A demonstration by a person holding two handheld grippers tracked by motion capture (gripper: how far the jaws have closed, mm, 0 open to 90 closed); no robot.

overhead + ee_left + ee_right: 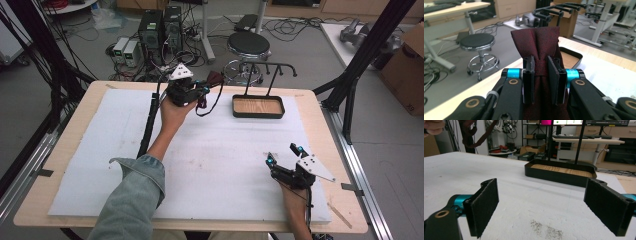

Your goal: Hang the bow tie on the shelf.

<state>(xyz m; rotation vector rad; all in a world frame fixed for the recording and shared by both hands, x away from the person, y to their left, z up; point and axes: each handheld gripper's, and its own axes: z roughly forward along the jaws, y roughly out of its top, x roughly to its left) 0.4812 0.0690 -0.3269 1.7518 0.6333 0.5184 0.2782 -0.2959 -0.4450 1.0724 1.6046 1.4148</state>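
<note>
The dark red cloth's (541, 50) lower end is hidden behind the fingers (529, 80).

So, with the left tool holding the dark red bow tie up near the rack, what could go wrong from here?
1. The left tool pinches the bow tie only at its narrow knot, so the fabric may slip out.
2. The strap hangs in a loose loop and may catch on the rack's hooks above the tray.
3. The right tool rests open on the table, too far away to help quickly.
</note>
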